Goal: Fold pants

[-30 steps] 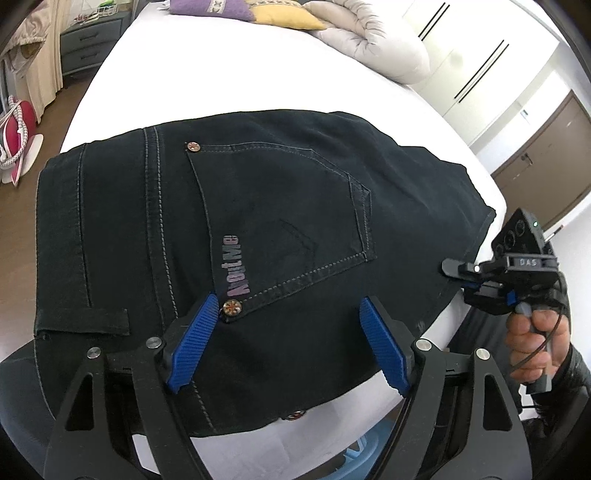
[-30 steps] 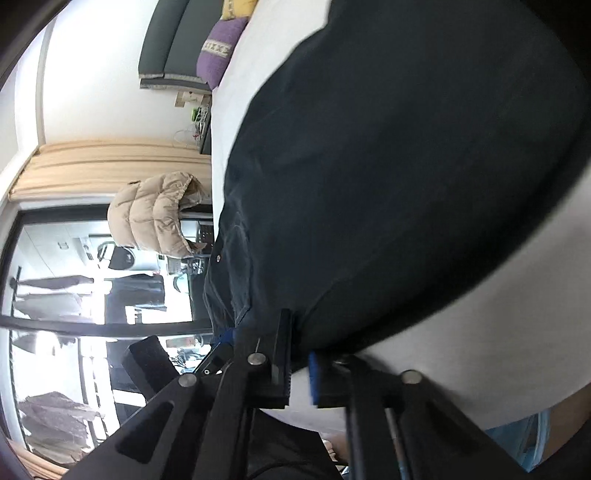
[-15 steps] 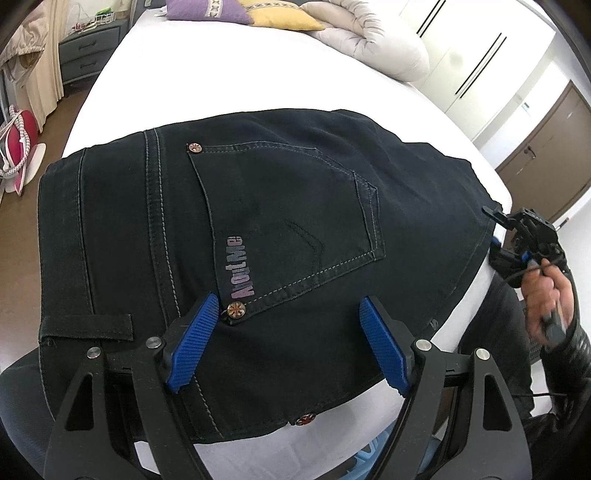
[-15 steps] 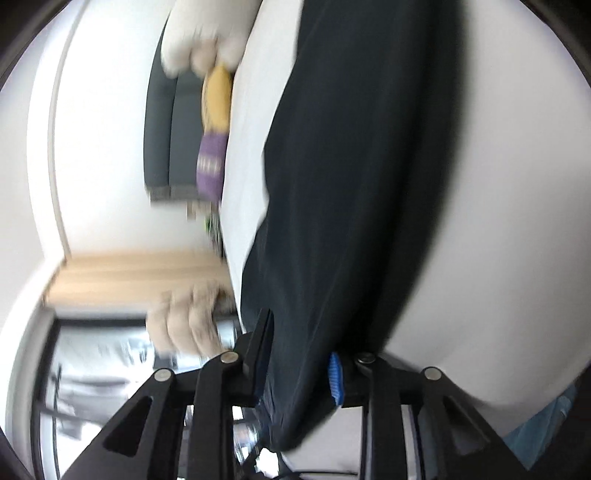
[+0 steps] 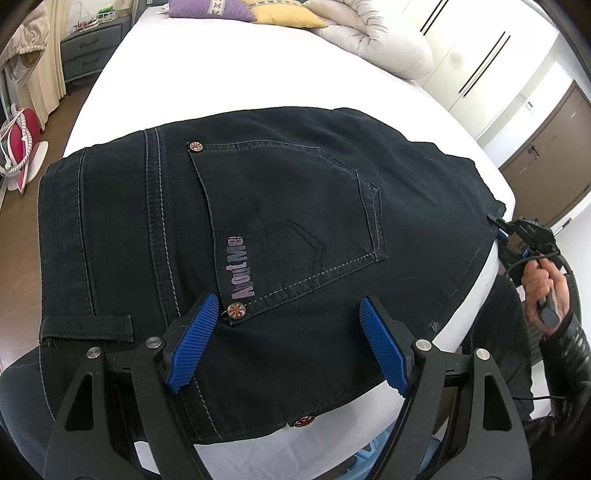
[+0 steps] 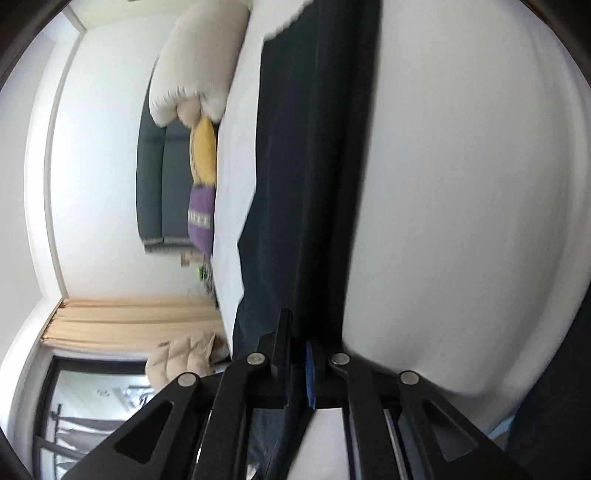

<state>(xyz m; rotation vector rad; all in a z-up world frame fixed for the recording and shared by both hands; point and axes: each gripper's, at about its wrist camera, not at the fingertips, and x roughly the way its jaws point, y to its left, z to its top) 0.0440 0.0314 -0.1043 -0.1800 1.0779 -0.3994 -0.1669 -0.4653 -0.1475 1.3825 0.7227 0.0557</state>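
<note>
Black denim jeans point(image 5: 280, 236) are lying folded across the near end of a bed point(image 5: 258, 70), back pocket facing up with a pale "AboutMe" print beside a copper rivet. The left gripper point(image 5: 286, 343) is hovering above the waistband end, its blue-padded fingers point(image 5: 192, 343) spread wide and holding nothing, probably readying to take that end for the next fold. At the far right edge of the fabric, the right gripper point(image 5: 500, 230), gripped in the person's hand point(image 5: 543, 280), is pinching the hem; its own camera is showing narrow fingers point(image 6: 309, 373) closed on a dark fold of cloth, likely to keep the layers aligned. White sheeting is covering the mattress. Purple and yellow cushions point(image 5: 207, 9) and a cream duvet point(image 5: 373, 40) are sitting at the head. White wardrobes point(image 5: 491, 62), a grey nightstand point(image 5: 92, 44) and beige curtains point(image 6: 136, 317) are surrounding the bed.
</note>
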